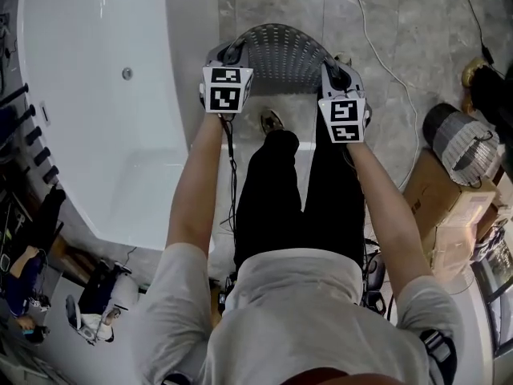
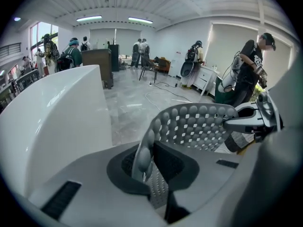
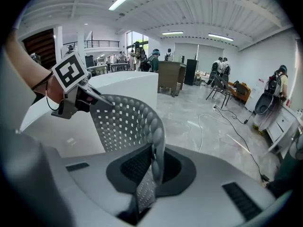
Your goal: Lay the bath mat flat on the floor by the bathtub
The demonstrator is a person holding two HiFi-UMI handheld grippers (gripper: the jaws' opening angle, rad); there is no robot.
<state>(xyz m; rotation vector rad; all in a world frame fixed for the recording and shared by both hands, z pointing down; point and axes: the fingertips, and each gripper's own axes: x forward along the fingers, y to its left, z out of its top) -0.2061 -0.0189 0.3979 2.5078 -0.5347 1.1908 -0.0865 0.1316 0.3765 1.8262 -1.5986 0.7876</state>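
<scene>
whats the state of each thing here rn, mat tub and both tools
bath mat, held up in an arch between both tools, not yet flat on the floor
left tool, shut on one edge of the bath mat
right tool, shut on the opposite edge
bathtub, empty

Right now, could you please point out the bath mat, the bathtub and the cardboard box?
bath mat (image 1: 284, 54), head view, middle of its perforated surface.
bathtub (image 1: 104, 135), head view, bare white inside.
cardboard box (image 1: 433, 195), head view, its brown top.
</scene>
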